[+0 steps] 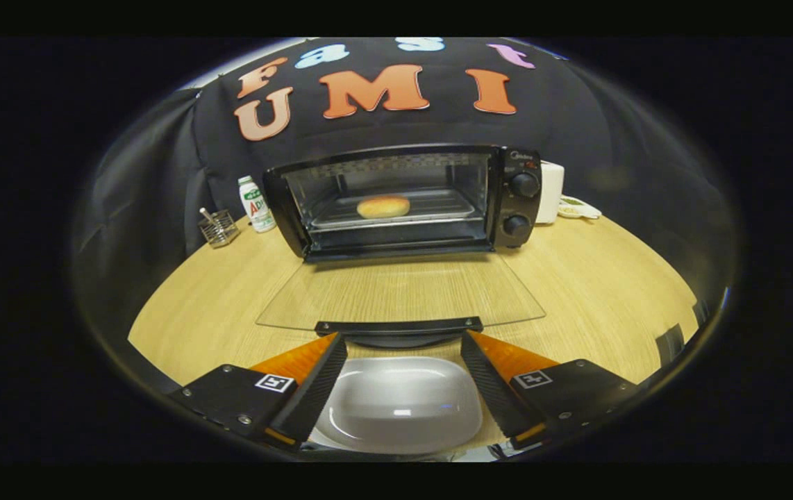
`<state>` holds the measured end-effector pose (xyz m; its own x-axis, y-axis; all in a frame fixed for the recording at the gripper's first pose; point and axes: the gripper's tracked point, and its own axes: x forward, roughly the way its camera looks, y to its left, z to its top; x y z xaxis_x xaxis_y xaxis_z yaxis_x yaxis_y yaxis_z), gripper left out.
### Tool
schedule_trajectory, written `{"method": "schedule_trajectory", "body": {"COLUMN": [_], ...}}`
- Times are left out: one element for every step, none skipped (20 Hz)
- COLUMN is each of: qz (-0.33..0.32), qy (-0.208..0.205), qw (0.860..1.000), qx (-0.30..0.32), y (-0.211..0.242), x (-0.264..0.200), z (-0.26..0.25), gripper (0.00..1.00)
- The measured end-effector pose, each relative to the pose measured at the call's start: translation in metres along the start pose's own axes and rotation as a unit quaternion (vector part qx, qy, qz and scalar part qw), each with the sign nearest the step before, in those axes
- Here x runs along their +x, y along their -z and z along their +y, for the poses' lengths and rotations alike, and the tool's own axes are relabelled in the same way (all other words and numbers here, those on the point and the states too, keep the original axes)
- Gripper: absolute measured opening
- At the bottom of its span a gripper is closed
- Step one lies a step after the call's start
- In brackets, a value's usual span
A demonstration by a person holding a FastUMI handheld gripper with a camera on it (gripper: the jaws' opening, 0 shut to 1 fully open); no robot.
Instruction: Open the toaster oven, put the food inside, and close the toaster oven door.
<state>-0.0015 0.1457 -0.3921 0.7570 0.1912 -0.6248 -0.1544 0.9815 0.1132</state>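
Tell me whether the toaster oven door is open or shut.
Open. The glass door lies folded down flat over the table, its handle just ahead of the open tongs, and the bun sits inside the toaster oven.

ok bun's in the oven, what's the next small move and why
Probably ease the open claw forward to the black handle of the lowered glass door. The round golden bun already sits inside the black toaster oven, so only closing remains.

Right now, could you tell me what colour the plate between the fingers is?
White, glossy; the plate shows best in the gripper view.
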Motion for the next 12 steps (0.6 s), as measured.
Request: {"method": "schedule_trajectory", "body": {"qz": [0.006, 0.011, 0.016, 0.019, 0.023, 0.024, 0.027, 0.025, 0.021, 0.022, 0.020, 0.017], "qy": [0.002, 0.004, 0.007, 0.010, 0.014, 0.021, 0.025, 0.029, 0.033, 0.034, 0.035, 0.036], "qw": [1.000, 1.000, 1.000, 1.000, 0.999, 0.999, 0.999, 0.999, 0.999, 0.999, 0.999, 0.999], "qx": [-0.005, -0.011, -0.016, -0.018, -0.020, -0.020, -0.017, -0.010, 0.001, 0.006, 0.004, 0.001], "y": [0.004, 0.006, 0.006, 0.008, 0.009, 0.009, 0.010, 0.010, 0.007, 0.006, 0.007, 0.006], "x": [0.003, 0.005, 0.008, 0.010, 0.012, 0.015, 0.017, 0.017, 0.018, 0.018, 0.017, 0.017], "z": [0.001, 0.000, 0.001, 0.002, 0.001, 0.000, -0.001, -0.002, -0.002, -0.002, -0.001, -0.001], "gripper": [0.99, 0.99, 0.99, 0.99, 0.99, 0.99, 0.99, 0.99, 0.98, 0.98, 0.98, 0.98]}}
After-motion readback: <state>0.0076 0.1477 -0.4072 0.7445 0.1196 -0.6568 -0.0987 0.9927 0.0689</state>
